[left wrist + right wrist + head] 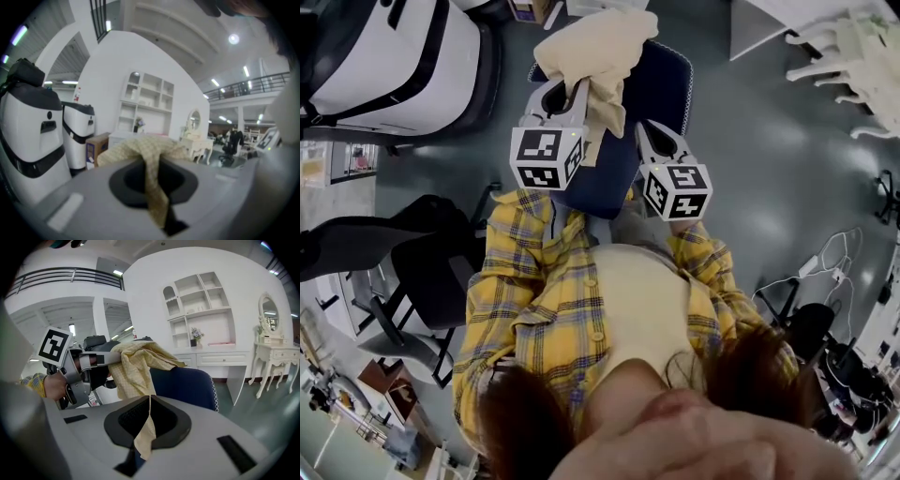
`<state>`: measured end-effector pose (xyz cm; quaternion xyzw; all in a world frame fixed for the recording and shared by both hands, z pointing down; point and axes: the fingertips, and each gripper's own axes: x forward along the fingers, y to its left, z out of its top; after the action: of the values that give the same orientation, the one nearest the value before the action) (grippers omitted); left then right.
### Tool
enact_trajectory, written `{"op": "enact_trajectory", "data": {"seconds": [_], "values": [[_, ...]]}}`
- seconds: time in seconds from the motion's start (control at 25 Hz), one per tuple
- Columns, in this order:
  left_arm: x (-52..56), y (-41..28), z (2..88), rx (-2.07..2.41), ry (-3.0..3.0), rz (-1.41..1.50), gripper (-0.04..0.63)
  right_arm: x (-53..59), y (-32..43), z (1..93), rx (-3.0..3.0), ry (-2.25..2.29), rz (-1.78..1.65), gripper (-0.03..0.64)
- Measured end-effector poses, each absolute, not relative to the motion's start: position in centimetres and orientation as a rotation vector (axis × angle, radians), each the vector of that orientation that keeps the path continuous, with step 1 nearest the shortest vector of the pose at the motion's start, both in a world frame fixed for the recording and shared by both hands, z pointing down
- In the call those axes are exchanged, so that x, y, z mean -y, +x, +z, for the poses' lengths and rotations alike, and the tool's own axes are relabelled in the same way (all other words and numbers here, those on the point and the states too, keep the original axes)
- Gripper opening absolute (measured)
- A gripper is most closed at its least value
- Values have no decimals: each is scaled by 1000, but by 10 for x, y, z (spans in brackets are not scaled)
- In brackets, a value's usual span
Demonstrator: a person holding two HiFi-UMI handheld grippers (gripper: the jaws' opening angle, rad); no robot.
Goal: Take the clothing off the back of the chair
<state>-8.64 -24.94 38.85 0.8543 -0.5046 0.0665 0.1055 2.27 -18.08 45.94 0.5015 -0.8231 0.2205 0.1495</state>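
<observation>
While yellow garment point(598, 45) hangs above blue chair point(661, 80) | left gripper point(154, 176): clamped on it | right gripper point(147, 423): clamped on its edge

Clothing point(595, 47) above the chair point(664, 86)

One garment point(598, 47) and one blue chair point(661, 84). Two grippers: the left gripper point(567, 94) and the right gripper point(656, 139). Two white machines point(28, 140). One cardboard box point(96, 147), one shelf unit point(201, 310), one dressing table point(276, 355), one oval mirror point(267, 310). One person point(553, 309).
</observation>
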Motion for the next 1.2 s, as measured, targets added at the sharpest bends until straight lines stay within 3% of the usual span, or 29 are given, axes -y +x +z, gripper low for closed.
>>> {"op": "enact_trajectory", "data": {"seconds": [1.2], "values": [[148, -148, 367, 1444, 2551, 142, 31, 118, -20, 405, 2394, 1582, 492, 14]]}}
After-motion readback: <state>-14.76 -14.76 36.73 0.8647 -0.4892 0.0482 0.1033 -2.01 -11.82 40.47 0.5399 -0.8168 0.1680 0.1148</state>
